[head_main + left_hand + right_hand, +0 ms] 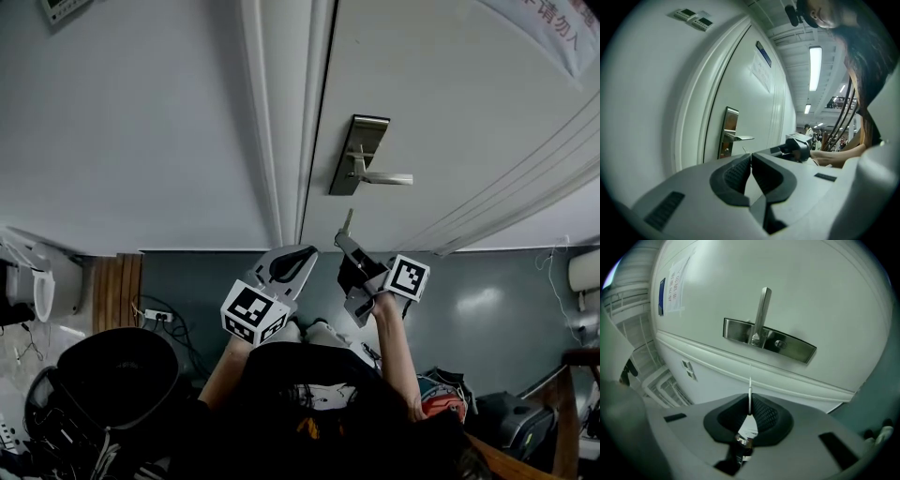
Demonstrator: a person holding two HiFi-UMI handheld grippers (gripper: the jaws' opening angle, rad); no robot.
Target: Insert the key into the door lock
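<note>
A steel lock plate (358, 153) with a lever handle (385, 178) is mounted on the pale door (450, 122). My right gripper (346, 241) is below the plate, shut on a thin metal key (348, 221) that points up at it without touching. In the right gripper view the key (750, 394) is seen edge-on, aimed just below the plate (787, 345), near its round keyhole (778, 343). My left gripper (302, 255) is beside the right one, shut with nothing in it. Its own view shows the closed pads (740, 176) and the lock plate (727, 132) ahead.
The door frame (281, 122) runs left of the lock, with plain wall (122, 122) beyond it. A black bin (117, 375) and cables lie at the lower left on the grey floor (487, 300). Bags (506, 417) sit at the lower right. A paper notice (675, 275) hangs on the door.
</note>
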